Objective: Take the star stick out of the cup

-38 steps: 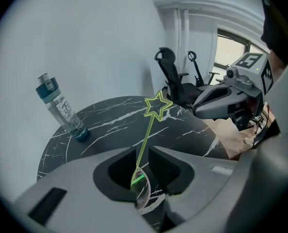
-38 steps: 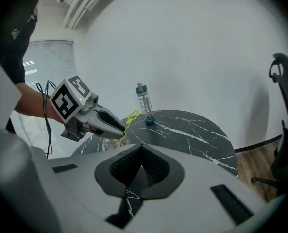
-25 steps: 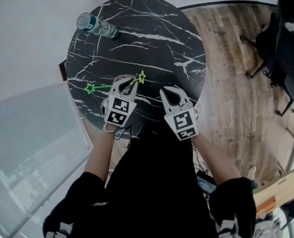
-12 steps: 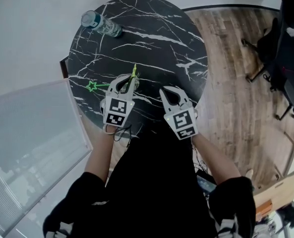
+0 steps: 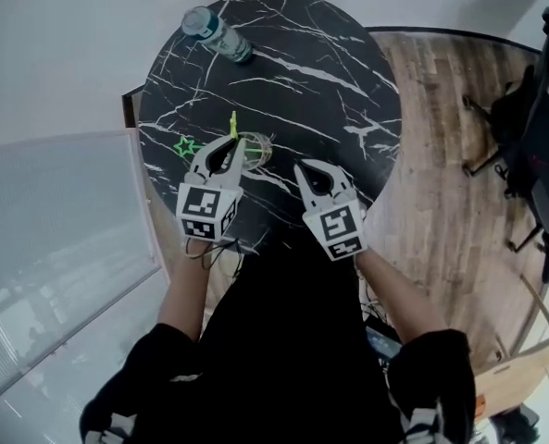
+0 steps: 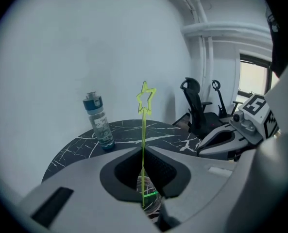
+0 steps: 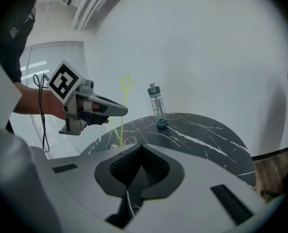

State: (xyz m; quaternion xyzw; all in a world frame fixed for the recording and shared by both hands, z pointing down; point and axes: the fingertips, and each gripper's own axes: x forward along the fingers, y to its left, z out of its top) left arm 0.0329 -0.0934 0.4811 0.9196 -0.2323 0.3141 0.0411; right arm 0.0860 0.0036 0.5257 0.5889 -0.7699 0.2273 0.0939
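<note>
A thin yellow star stick (image 6: 144,130) stands upright with its star (image 7: 127,82) on top. My left gripper (image 6: 143,155) is shut on its shaft. The stick's lower end reaches down to the clear glass cup (image 5: 256,149), which shows through the jaw gap in the left gripper view; whether the end is inside the cup or just above it I cannot tell. In the head view the left gripper (image 5: 234,143) sits at the cup's left rim. My right gripper (image 5: 305,167) hovers to the right of the cup, shut and holding nothing; its jaws (image 7: 141,148) meet with nothing between them.
A green star stick (image 5: 184,146) lies flat on the black marble table (image 5: 330,81), left of the cup. A water bottle (image 5: 217,34) stands at the table's far left edge. An office chair (image 6: 194,106) stands on the wood floor to the right.
The yellow stick, tilted to the right a second ago, now stands upright in the left gripper. The cup has come into view beside the left jaws. The right gripper has barely moved.
</note>
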